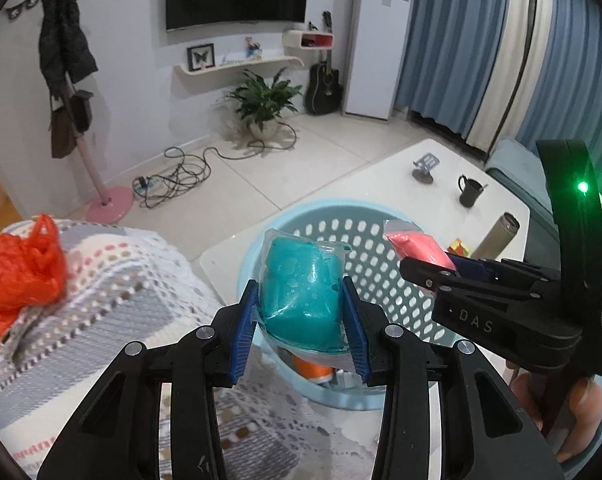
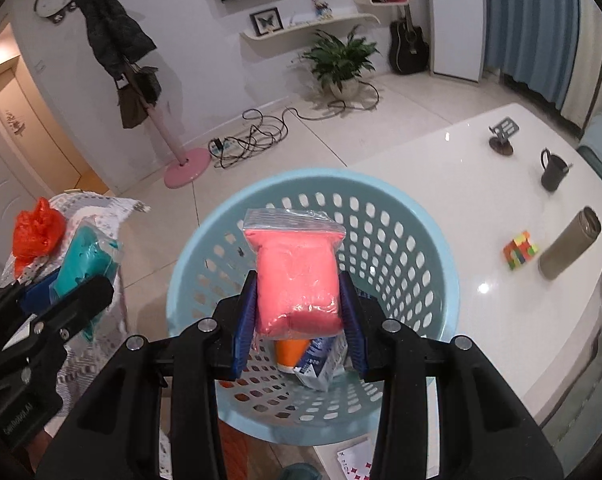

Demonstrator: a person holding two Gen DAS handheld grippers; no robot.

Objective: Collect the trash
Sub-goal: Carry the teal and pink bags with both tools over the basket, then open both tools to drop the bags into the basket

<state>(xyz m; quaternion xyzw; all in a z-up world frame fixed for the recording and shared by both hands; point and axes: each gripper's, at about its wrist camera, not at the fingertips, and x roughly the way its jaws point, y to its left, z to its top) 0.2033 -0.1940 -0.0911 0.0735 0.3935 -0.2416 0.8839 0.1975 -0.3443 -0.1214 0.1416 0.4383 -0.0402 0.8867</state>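
My left gripper is shut on a teal packet in clear plastic, held at the near left rim of the light blue perforated basket. My right gripper is shut on a pink packet in a clear bag, held over the basket. The basket holds an orange item and a blue-white carton. A crumpled red plastic bag lies on the knitted cover to the left. The right gripper with the pink packet also shows in the left wrist view.
The basket stands at the edge of a white table with a black mug, a phone stand, a colour cube and a grey flask. A knitted cover lies left. Cables and a coat stand are on the floor.
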